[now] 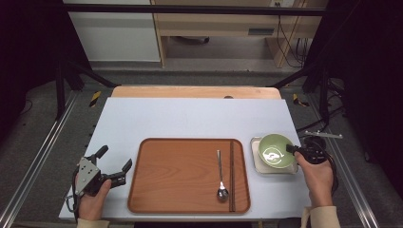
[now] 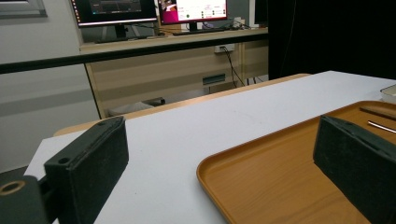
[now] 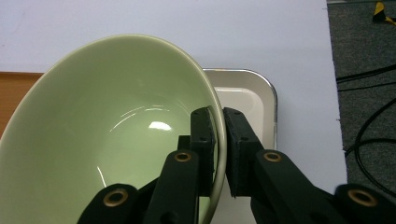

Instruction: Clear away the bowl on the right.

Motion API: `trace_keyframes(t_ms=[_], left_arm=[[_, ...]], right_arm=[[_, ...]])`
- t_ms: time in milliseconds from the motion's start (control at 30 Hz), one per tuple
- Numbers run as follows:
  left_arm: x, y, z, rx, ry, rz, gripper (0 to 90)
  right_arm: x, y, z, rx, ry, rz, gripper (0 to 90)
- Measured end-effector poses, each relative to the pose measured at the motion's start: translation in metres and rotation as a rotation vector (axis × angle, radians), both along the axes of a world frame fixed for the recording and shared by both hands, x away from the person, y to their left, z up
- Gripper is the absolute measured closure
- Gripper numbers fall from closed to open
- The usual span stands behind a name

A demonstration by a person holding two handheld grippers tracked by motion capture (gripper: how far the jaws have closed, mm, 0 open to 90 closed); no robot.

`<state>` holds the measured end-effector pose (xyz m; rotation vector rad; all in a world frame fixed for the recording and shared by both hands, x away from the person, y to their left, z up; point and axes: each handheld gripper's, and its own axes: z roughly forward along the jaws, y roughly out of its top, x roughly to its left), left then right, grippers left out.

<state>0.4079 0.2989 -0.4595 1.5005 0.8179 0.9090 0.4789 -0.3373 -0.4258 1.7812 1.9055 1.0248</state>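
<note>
A pale green bowl sits over a small square cream dish to the right of the tray. My right gripper is shut on the bowl's right rim; in the right gripper view the rim runs between the two black pads of that gripper, one inside the bowl and one outside. The cream dish shows beyond the bowl. My left gripper rests at the table's left, open and holding nothing; its jaws straddle the tray's left edge.
A brown wooden tray lies at the table's middle, carrying a metal spoon and dark chopsticks on its right side. The tray's rim is near the left gripper. Black cables lie on the floor past the table's right edge.
</note>
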Motion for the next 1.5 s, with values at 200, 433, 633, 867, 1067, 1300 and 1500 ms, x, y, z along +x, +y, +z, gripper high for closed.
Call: trace_keyframes(t_ms=[200,433,633,867,1067,1300,1500], left_arm=[[-0.001,0.0,0.0,0.002,-0.001,-0.003,3.0],[0.0,0.0,0.0,-0.002,-0.002,-0.001,3.0],[0.0,0.0,0.0,-0.002,0.0,-0.005,2.6],[-0.001,0.0,0.001,-0.002,-0.006,0.001,2.6],[-0.001,0.001,0.001,-0.003,-0.01,0.003,2.6],[-0.001,0.002,0.001,-0.003,-0.009,0.007,2.6],[-0.002,0.002,0.002,-0.004,-0.011,0.009,2.6]], right_arm=[[-0.002,0.003,0.005,0.004,-0.024,0.013,83.6],[-0.003,0.012,0.014,0.031,-0.054,0.04,83.6],[-0.002,0.027,0.021,0.035,-0.075,0.087,83.6],[-0.004,0.051,0.03,0.033,-0.097,0.158,83.7],[-0.004,0.073,0.034,0.04,-0.1,0.213,83.7],[-0.002,0.092,0.029,0.041,-0.087,0.262,83.7],[-0.001,0.105,0.026,0.043,-0.076,0.295,83.7]])
